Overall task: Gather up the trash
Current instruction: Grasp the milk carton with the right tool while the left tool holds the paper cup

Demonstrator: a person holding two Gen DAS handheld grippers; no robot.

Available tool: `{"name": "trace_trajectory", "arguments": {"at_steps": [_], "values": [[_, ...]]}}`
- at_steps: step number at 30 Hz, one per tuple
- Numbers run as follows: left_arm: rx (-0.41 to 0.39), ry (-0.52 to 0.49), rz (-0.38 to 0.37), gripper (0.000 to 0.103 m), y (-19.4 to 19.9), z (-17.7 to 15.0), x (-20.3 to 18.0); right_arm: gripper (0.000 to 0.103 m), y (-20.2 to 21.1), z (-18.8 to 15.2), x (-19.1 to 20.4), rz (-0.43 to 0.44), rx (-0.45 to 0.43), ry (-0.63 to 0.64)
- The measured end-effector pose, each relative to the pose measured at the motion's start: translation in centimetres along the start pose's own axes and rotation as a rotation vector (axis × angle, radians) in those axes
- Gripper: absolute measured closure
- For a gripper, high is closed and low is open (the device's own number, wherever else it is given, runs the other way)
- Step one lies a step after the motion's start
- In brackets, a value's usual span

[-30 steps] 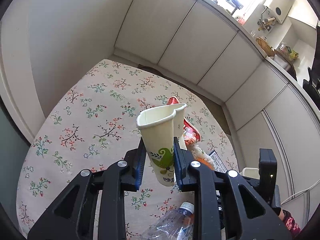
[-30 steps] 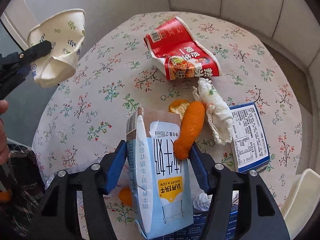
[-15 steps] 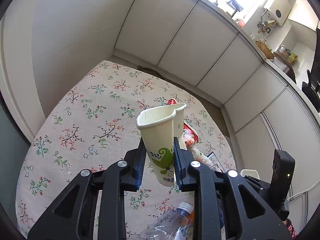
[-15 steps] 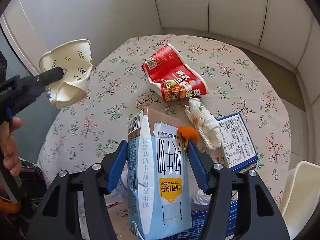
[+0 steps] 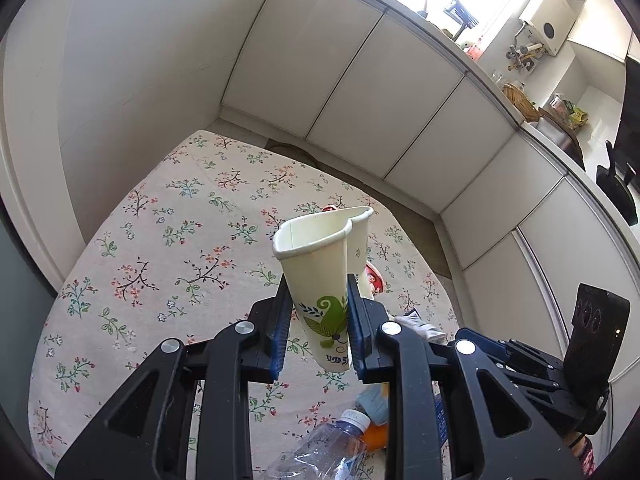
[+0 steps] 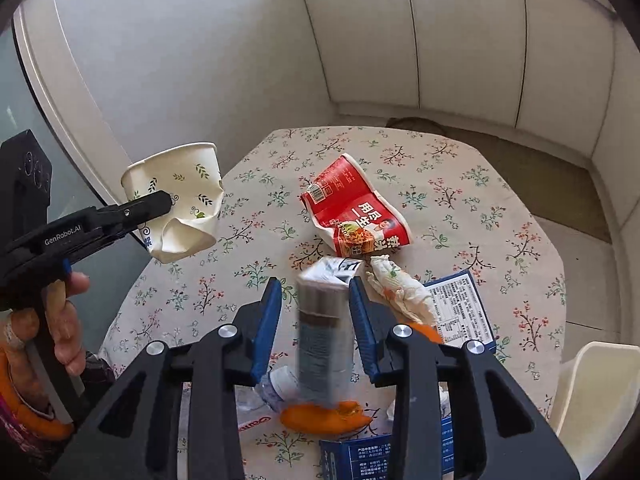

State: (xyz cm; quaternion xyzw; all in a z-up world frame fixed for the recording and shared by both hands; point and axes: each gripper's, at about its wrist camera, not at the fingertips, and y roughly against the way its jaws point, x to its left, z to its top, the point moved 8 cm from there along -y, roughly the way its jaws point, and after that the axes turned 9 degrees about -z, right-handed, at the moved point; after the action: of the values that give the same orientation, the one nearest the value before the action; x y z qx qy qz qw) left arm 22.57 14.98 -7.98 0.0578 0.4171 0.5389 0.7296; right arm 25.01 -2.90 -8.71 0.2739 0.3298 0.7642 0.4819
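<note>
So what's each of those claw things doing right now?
Left gripper: closed, holding the crumpled paper cup.
Right gripper: closing tight on the milk carton.

Table's far half [image 5: 192, 216] lies open; wrappers [image 6: 356, 208] crowd the near side

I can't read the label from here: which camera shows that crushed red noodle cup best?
The right wrist view. There the red noodle cup lies in full sight on the flowered tablecloth, label up. In the left wrist view only red slivers peek from behind the paper cup in the left tongs.
</note>
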Motion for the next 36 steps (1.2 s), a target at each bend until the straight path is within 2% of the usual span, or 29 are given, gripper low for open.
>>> {"name": "trace_trajectory", "arguments": {"at_steps": [3,5,6,9,12,15,20,21,23,24,25,29,36], "values": [[0.004,-0.004,0.002,0.079,-0.1,-0.1,-0.2,0.066,-0.9,-0.9,-0.9,-0.032,0.040,-0.005],[0.009,-0.002,0.004,0.079,-0.2,-0.1,-0.2,0.052,-2.3,-2.2,-1.5,-0.023,0.109,-0.037],[0.011,0.000,0.004,0.079,-0.3,-0.2,-0.2,0.038,-2.9,-2.8,-1.7,-0.027,0.130,-0.059],[0.017,0.007,0.004,0.079,-0.6,-0.4,-0.1,0.032,-4.5,-3.9,-1.8,-0.048,0.170,-0.070],[0.026,0.004,0.005,0.079,-0.9,-0.5,-0.1,0.020,-5.9,-3.9,-1.2,-0.059,0.179,-0.049],[0.033,0.004,0.007,0.079,-1.2,-0.6,0.2,0.020,-8.3,-4.1,-1.1,-0.062,0.217,-0.050],[0.041,0.035,-0.002,0.079,-1.4,-0.5,1.0,0.020,-12.5,-4.8,-1.7,0.004,0.291,-0.129],[0.043,0.041,-0.004,0.079,-1.5,-0.5,1.1,0.020,-12.9,-4.8,-1.8,0.017,0.292,-0.137],[0.044,0.045,-0.001,0.079,-1.6,-0.5,1.2,0.046,-13.1,-4.6,-1.7,0.053,0.290,-0.146],[0.043,0.045,0.001,0.079,-1.6,-0.4,1.2,0.064,-13.1,-4.4,-1.5,0.070,0.291,-0.149],[0.041,0.043,0.002,0.079,-1.6,-0.4,1.2,0.071,-13.0,-4.3,-1.3,0.082,0.293,-0.149],[0.015,0.028,0.014,0.079,-1.0,-0.2,0.9,0.071,-11.6,-3.5,-0.5,0.066,0.249,-0.115],[-0.010,0.038,0.010,0.079,-0.1,0.4,0.5,0.071,-6.6,-0.5,-0.1,0.047,0.105,-0.111]]}}
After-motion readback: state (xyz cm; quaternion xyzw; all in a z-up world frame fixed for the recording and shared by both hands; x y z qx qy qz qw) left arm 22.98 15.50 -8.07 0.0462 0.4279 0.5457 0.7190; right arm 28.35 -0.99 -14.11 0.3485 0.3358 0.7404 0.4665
